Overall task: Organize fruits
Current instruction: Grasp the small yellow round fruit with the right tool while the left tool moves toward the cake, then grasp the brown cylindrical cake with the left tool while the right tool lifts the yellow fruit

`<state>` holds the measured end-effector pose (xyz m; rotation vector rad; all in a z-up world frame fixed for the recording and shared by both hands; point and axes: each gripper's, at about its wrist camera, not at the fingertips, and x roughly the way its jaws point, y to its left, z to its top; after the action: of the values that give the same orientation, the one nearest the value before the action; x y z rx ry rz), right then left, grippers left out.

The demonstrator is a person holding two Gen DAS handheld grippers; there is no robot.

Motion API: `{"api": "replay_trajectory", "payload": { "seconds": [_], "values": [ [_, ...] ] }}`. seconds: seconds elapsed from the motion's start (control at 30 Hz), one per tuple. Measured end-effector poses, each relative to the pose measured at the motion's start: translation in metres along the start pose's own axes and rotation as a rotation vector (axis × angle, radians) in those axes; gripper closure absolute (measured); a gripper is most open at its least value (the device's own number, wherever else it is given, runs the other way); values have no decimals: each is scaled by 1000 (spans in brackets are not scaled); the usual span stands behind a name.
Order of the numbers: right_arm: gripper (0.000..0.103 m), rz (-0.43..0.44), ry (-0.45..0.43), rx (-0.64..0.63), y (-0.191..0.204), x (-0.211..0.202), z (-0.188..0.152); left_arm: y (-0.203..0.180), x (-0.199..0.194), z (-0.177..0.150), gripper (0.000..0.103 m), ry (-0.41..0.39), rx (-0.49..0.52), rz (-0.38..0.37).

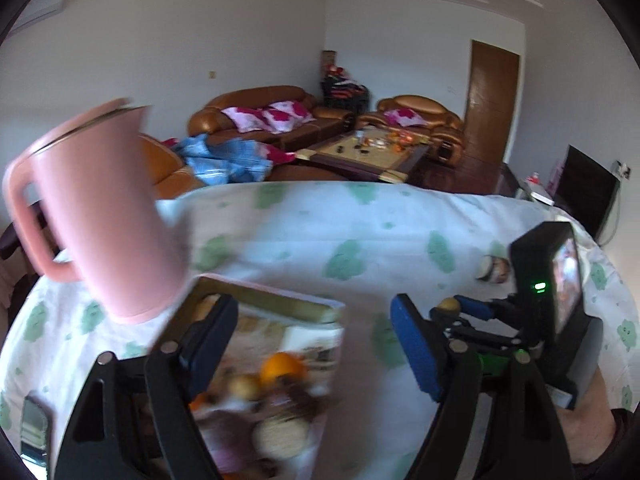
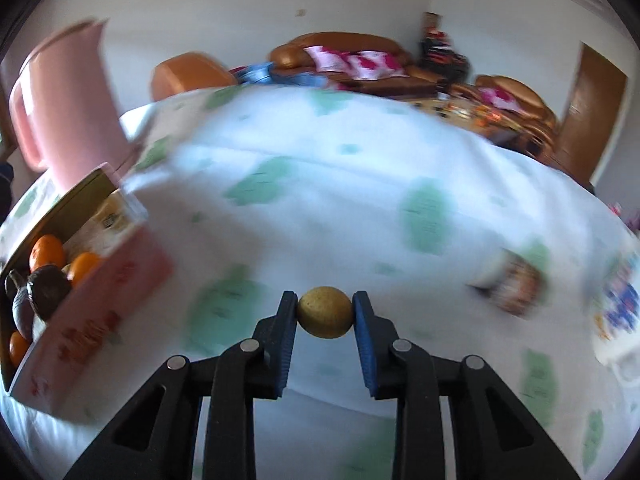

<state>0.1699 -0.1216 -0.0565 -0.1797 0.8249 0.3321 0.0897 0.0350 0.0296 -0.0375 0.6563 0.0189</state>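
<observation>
1. My right tool (image 2: 325, 312) is clamped on a small round yellow-brown fruit (image 2: 325, 312), both blue pads pressing its sides, above the table (image 2: 320, 184) with its white cloth printed in green.
2. My left tool (image 1: 312, 344) stands wide apart with nothing between its pads; its left finger overlaps the open cardboard fruit box (image 1: 280, 312) below it.
3. In that box I see an orange (image 1: 282, 368), a yellowish round fruit (image 1: 245, 386) and darker blurred fruit.
4. From the left camera, the right tool (image 1: 450, 304) and its fruit show just right of the box.
5. A tall pink plastic jug with a handle (image 1: 100, 208) stands behind the box.
6. A small printed cup (image 2: 508, 280) lies on its side to the right.
7. Beyond the table stands a brown leather sofa (image 1: 272, 116).
</observation>
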Motion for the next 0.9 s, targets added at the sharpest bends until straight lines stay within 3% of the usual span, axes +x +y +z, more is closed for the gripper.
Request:
{"api": "replay_trajectory", "payload": {
  "seconds": [0.2, 0.43, 0.57, 0.73, 0.9],
  "values": [
    [73, -179, -51, 110, -82, -32, -13, -64, 41, 9, 21, 65, 18, -95],
    [73, -272, -69, 182, -135, -52, -23, -137, 91, 11, 21, 103, 126, -192],
    [73, -287, -68, 217, -149, -56, -28, -173, 113, 13, 21, 117, 196, -232],
    [73, -284, -46, 231, -156, -51, -36, -196, 138, 13, 22, 158, 208, -263],
    [73, -292, -42, 254, -159, -50, -40, -209, 153, 12, 29, 180, 229, -289]
  ]
}}
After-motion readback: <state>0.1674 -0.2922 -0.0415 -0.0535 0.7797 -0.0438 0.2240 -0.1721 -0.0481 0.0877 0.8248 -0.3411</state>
